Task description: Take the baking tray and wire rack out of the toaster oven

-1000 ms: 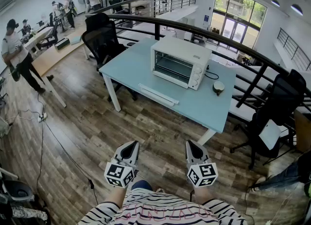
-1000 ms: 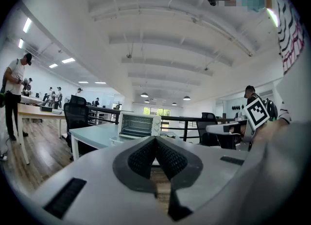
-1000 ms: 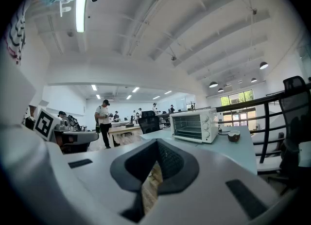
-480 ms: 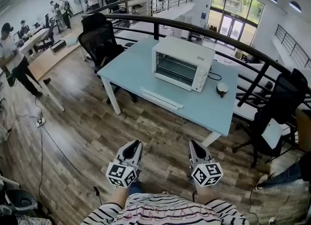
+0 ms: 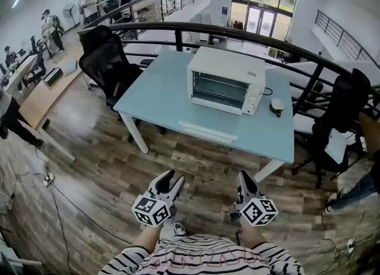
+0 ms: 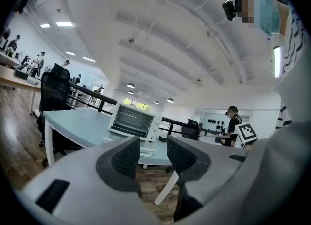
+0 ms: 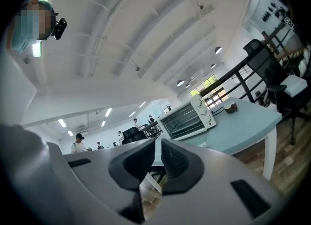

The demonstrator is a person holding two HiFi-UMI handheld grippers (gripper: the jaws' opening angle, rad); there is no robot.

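On the desk (image 5: 155, 92), a white oven (image 5: 225, 82) is sitting, glass door shut. The left hand-held gripper (image 5: 171, 180) is just opening, empty; the right hand-held gripper (image 5: 244, 177) is clenching nothing.

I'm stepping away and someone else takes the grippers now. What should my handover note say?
Left gripper: jaws apart, just been opening, nothing between them.
Right gripper: shut, empty.
Both over the floor, short of the table.
Oven stands on the table, door shut; tray and rack not out.
Done: nothing yet.
Left: reach the oven, open the door, take out tray and rack.
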